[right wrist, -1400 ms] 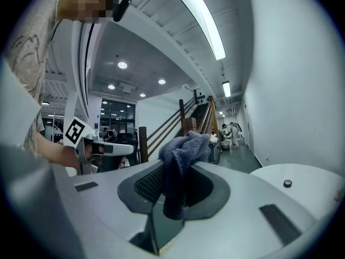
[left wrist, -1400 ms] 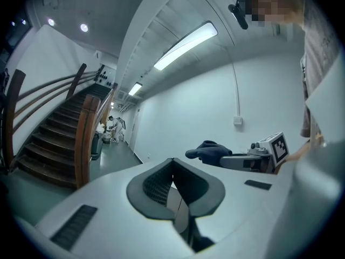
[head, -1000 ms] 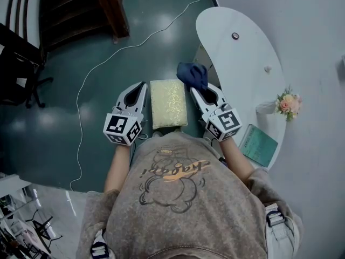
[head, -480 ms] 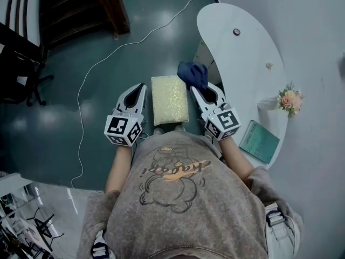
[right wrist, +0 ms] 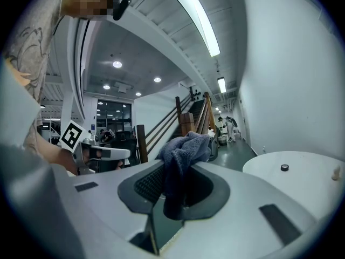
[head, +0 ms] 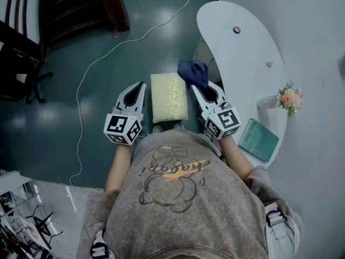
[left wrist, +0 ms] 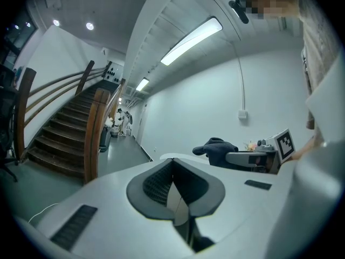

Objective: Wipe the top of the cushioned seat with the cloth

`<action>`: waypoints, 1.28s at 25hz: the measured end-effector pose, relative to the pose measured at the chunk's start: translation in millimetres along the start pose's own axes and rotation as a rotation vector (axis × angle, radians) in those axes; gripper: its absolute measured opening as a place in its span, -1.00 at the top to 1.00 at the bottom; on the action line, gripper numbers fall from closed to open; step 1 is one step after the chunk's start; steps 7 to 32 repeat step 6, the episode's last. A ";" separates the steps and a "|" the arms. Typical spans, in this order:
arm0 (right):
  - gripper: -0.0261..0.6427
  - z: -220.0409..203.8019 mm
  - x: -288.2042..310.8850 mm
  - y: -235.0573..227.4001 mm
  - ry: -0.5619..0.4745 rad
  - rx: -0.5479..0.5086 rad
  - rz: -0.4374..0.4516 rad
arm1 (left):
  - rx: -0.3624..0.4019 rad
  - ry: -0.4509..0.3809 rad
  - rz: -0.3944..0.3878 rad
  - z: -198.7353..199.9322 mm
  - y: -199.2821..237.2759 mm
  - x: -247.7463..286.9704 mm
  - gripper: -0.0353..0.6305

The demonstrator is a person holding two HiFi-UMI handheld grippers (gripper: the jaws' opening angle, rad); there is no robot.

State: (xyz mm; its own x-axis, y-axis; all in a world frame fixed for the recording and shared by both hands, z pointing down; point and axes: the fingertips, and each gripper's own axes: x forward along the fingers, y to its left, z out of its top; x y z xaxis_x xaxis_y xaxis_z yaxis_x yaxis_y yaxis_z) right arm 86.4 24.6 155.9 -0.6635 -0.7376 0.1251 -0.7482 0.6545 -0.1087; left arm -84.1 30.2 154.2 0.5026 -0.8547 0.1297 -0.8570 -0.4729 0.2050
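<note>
Two grippers are held on either side of the cushioned seat (head: 168, 97), which stands on the dark green floor (head: 59, 112) just in front of the person. Far to the left of the seat a wooden staircase (head: 81, 9) goes up, and a thin white cable (head: 78, 112) lies on the floor between the staircase and the seat. The left gripper (head: 141, 86) is just beside the seat's left edge; its jaws are pressed together with nothing between them. The seat's top is a pale yellow, patterned, rectangular cushion. The right gripper (head: 195, 89) is just beside the seat's right edge, and its jaws are clamped on a dark blue cloth (head: 194, 72). The cloth is bunched up and sticks out past the jaw tips, at the seat's far right corner; whether it touches the cushion I cannot tell. To the right of the seat is a curved white table (head: 242, 63), with a teal book (head: 259, 140) and a small bunch of flowers (head: 289, 99) on it.
</note>
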 end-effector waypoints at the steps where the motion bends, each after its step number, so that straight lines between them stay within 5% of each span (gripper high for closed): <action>1: 0.65 -0.7 -1.0 -0.6 0.000 0.000 0.001 | -0.002 -0.001 0.001 -0.3 -1.0 0.4 0.85; 32: 0.65 -2.5 -5.9 -4.3 -0.002 0.002 0.000 | -0.007 -0.008 -0.001 0.9 -6.0 2.0 0.85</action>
